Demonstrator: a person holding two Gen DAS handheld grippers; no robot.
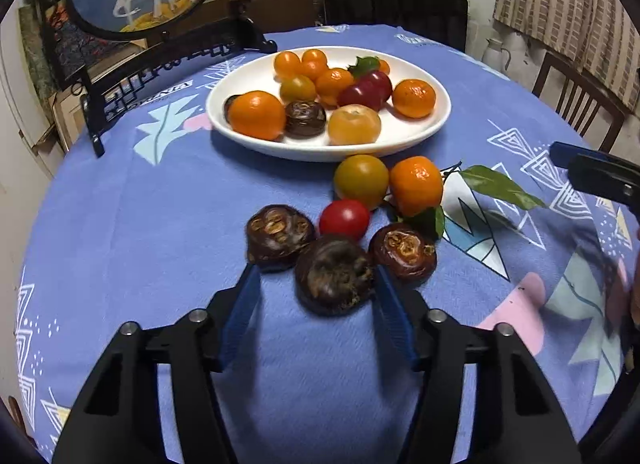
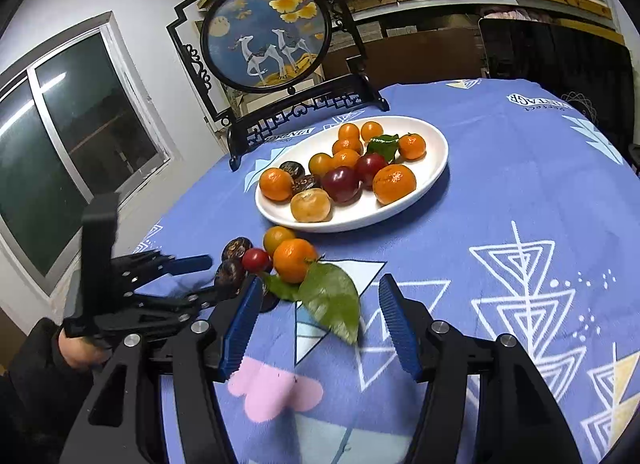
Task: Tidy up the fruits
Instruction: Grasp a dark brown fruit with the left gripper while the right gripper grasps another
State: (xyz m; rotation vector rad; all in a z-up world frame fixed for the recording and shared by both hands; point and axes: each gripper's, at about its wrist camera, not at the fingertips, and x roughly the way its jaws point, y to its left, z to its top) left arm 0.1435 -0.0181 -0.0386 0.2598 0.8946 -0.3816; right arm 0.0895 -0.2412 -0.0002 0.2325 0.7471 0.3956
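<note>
Left gripper nearer: fingers half-spread, straddling dark chestnut, right pad touching, left pad clear, no grip. Round, no long axis. Further fruit at 12 o'clock, then plate beyond. Right gripper half-spread, holding nothing, over leaf; tangerine at 11 o'clock on worktop.

White oval plate on blue patterned cloth, heaped with oranges, small yellow-orange tomatoes, two dark red plums, two brown water chestnuts, one green leaf; just in front, loose on the cloth: yellow-green tomato touching leafy-stemmed mandarin, small red tomato below them; three dark brown, wrinkled water chestnuts clustered nearest, the middle one foremost.
</note>
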